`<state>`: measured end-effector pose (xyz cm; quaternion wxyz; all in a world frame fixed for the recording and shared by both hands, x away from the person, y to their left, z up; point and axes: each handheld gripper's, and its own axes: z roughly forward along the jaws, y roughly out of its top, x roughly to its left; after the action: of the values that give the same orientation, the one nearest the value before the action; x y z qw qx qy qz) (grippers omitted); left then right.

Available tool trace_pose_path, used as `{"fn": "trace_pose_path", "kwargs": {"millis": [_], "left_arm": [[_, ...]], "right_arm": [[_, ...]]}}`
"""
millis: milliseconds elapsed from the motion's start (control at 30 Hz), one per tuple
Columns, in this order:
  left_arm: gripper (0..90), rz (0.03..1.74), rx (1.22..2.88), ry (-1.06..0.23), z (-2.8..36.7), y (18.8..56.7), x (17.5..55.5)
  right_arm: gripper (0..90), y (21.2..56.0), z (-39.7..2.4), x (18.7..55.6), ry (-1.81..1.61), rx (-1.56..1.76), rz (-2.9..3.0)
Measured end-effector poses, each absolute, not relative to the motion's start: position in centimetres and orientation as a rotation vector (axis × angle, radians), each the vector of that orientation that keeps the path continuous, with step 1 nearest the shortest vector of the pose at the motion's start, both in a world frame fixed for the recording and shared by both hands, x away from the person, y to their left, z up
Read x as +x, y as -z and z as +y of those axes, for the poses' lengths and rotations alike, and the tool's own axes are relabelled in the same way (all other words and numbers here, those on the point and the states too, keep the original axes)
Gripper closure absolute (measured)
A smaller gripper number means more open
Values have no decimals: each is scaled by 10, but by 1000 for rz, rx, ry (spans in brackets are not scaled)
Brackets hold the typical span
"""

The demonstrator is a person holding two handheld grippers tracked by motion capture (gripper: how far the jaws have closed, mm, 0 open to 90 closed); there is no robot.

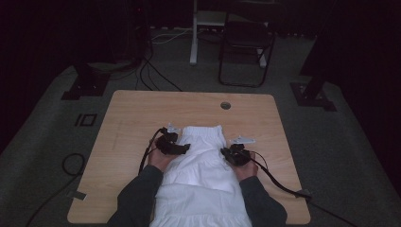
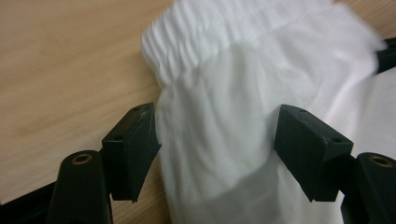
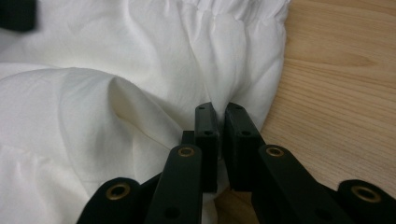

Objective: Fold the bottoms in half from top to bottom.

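Both forearms flank white skirt, right tongs pinching it

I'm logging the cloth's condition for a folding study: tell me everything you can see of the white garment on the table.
The white garment is thin, crinkled fabric with a gathered elastic waistband at its far end. It lies flat and lengthwise on the wooden table, its near end reaching the table's front edge. The right gripper pinches a fold at its side edge with jaws shut. The left gripper straddles the opposite edge below the waistband, jaws open around the cloth.
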<state>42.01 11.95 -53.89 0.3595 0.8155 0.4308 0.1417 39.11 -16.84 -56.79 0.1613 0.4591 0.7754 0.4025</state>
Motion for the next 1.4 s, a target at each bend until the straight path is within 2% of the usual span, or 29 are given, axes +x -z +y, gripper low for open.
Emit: {"fn": "trace_pose_path", "kwargs": {"millis": [167, 333, 467, 533, 700, 800, 833, 900, 967, 1067, 1267, 1300, 1400], "left_arm": [[325, 1137, 2122, -354, 119, 551, 423], [359, 1118, 2127, -412, 118, 554, 421], [367, 1100, 2141, -447, 116, 555, 420], [368, 1097, 2137, -446, 117, 555, 420], [369, 1099, 2138, -454, 116, 555, 420], [369, 1098, 2138, -452, 116, 555, 420], [369, 1098, 2138, -452, 116, 555, 420], [369, 1099, 2137, -455, 116, 556, 420], [369, 1100, 2136, -455, 116, 556, 420], [369, 1098, 2136, -452, 116, 556, 420], [369, 1100, 2122, -445, 117, 556, 420], [368, 1100, 2123, -430, 118, 555, 421], [369, 1136, 2110, -324, 124, 551, 429]], "right_arm": [[840, 568, -168, 391, -1149, 1312, 2217], [831, 566, -169, 394, -1140, 1322, 2235], [713, 562, -169, 396, -1132, 1327, 2288], [606, 558, -170, 398, -1098, 1341, 2284], [443, 539, -183, 404, -1233, 1367, 2192], [328, 528, -180, 418, -1280, 1361, 2199], [328, 528, -180, 418, -1280, 1361, 2199], [231, 529, -169, 436, -1236, 1352, 2264], [183, 534, -162, 444, -1187, 1341, 2304], [149, 542, -154, 454, -1110, 1317, 2322], [153, 555, -154, 463, -1046, 1318, 2368], [161, 556, -153, 462, -1039, 1308, 2365], [279, 554, -151, 461, -996, 1294, 2349]]}}
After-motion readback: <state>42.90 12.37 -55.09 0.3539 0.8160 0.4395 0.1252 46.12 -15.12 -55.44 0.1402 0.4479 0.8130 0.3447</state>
